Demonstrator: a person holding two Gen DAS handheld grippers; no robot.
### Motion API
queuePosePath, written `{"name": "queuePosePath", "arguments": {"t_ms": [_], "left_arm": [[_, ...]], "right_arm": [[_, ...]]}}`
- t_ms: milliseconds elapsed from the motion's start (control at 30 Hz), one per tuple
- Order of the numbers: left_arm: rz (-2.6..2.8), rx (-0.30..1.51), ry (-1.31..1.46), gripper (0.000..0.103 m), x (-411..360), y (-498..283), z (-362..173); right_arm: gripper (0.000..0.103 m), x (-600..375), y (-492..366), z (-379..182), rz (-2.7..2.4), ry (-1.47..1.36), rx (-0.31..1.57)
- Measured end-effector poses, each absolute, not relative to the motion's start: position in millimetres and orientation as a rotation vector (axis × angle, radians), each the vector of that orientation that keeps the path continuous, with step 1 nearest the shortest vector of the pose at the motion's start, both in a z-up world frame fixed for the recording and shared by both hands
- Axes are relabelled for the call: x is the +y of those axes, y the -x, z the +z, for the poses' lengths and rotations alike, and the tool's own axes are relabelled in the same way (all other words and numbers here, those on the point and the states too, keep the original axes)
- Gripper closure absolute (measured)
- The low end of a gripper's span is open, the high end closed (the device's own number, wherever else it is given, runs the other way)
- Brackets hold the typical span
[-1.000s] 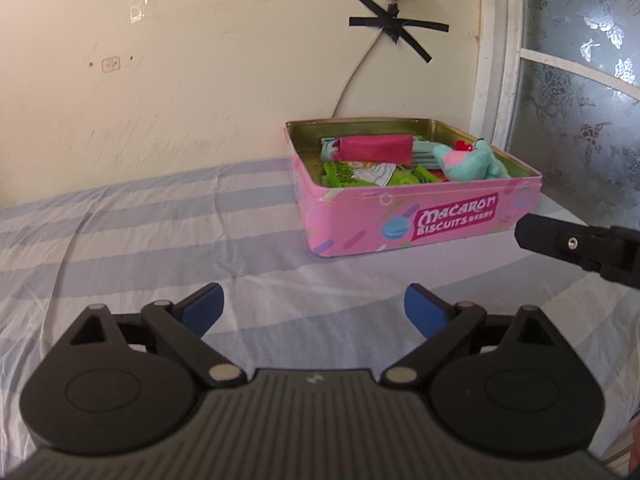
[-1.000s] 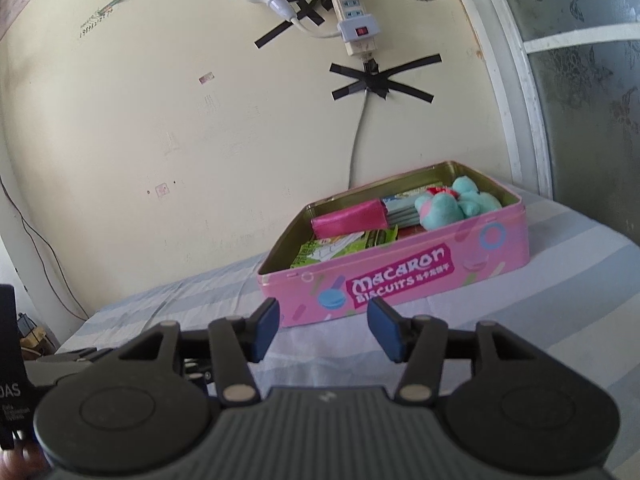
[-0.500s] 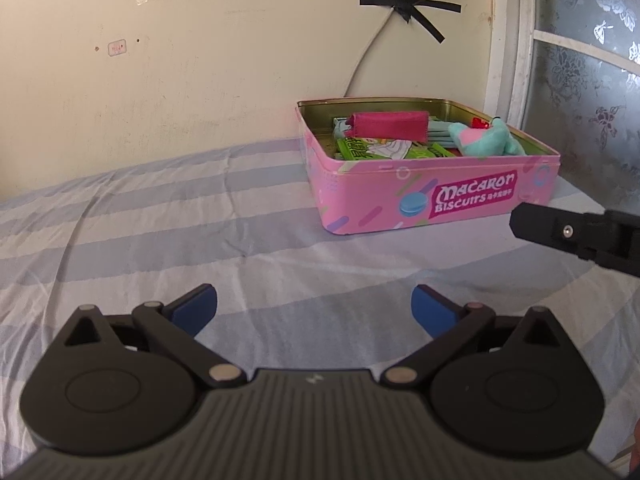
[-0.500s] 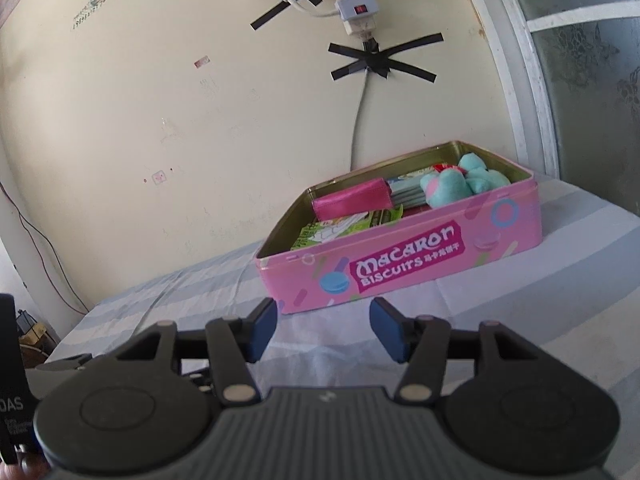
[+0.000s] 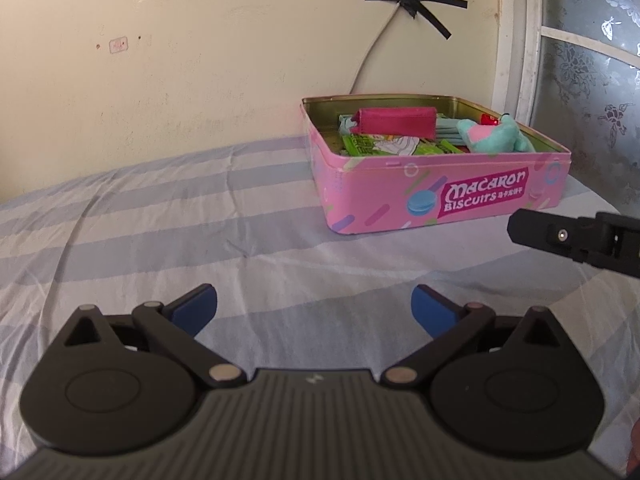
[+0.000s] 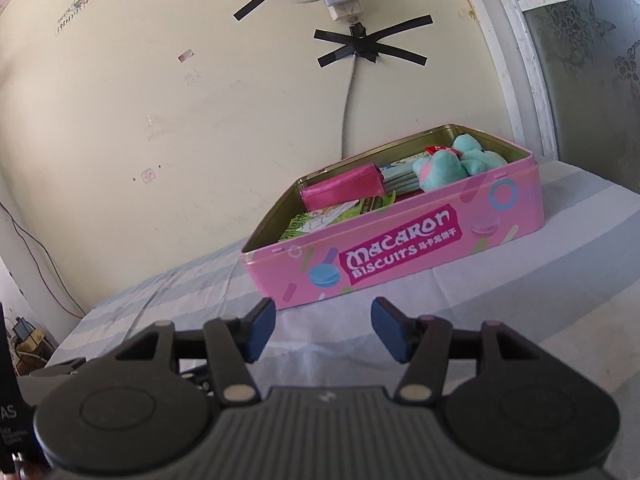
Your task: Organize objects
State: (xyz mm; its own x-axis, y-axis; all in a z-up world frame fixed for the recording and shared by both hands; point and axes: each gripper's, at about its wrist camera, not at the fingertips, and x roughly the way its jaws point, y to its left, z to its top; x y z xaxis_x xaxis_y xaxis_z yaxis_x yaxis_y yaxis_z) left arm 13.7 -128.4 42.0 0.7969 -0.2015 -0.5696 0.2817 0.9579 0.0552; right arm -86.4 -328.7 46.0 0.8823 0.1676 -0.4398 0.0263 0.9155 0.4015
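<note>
Your left gripper (image 5: 314, 312) and right gripper (image 6: 323, 330) both hang spread and empty over the striped bed (image 5: 160, 240); the filled biscuit tin (image 6: 400, 256) sits by its far edge, so sorting looks done; next, find its lid

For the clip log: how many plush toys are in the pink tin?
1: a teal plush toy at the right end of the pink tin. Others could lie hidden under the items.

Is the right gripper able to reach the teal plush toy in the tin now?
Probably yes: the right gripper is open and empty, the tin has no lid, and the plush toy lies on top.
</note>
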Motion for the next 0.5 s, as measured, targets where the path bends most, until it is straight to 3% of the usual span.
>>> {"name": "queuePosePath", "arguments": {"t_ms": [133, 500], "left_arm": [[-0.26, 0.611, -0.135, 0.0, -128.0, -15.8, 39.3], [-0.261, 0.636, -0.126, 0.0, -124.3, -17.8, 35.7]], "right_arm": [[0.048, -329.1, 83.2, 42.0, 0.075, -0.413, 0.501], [0.034, -327.1, 82.9, 39.2, 0.068, -0.401, 0.499]]}}
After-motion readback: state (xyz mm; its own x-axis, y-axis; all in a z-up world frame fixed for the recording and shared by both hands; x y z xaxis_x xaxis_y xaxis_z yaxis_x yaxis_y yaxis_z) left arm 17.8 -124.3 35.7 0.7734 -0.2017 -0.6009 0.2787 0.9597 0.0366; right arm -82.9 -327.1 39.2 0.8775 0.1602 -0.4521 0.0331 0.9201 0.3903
